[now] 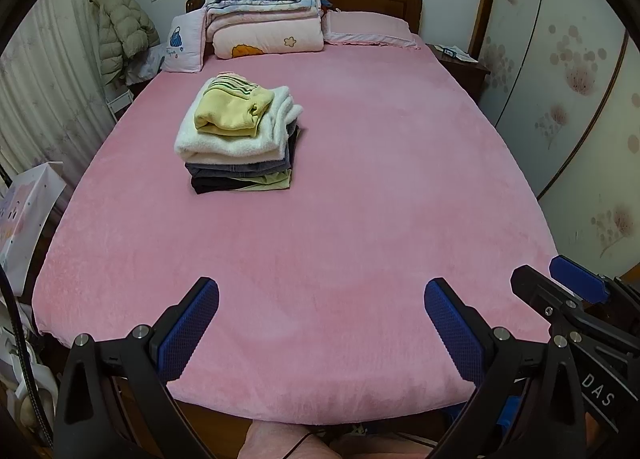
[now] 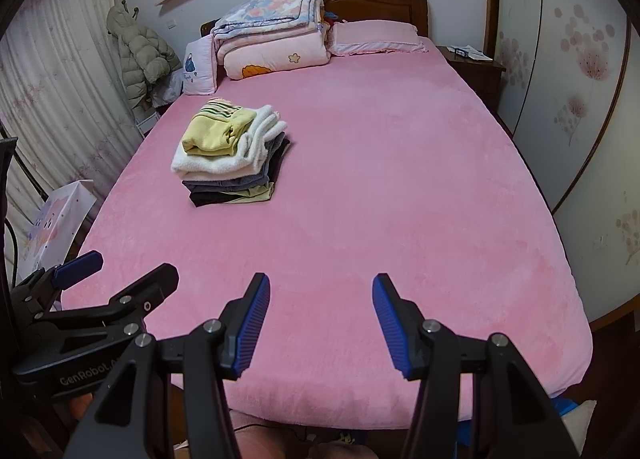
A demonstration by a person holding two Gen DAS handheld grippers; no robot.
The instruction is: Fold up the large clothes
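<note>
1. Left tool (image 1: 322, 323): seen at the bottom of the left wrist view, jaws spread wide, blue pads facing each other across bare sheet. It holds nothing and hovers over the near edge of the bed.
2. Right tool (image 2: 321, 319): at the bottom of the right wrist view, likewise opened wide and empty. Each tool appears at the lower corner of the other's view, so the two are held side by side, both aimed up the bed.
3. Stack of folded clothes (image 1: 236, 137): left of centre in both views, resting on the bed well apart from both tools. A yellow garment (image 1: 230, 111) lies on top, over a white fleecy piece, then grey, dark and pale green layers. The pile is probably set to one side to leave the middle of the bed free as a folding area.
4. Bed (image 1: 360, 199): pink plush sheet filling the middle of the frame; no unfolded garment is visible on it.
5. Folded quilts (image 1: 264, 11) and a pillow (image 1: 368, 29): stacked against the headboard at upper centre, out of the working area.
6. Judgement: the visible clothes look finished; with both tools empty and level, either the task is complete or another garment must be fetched from outside the views.
</note>
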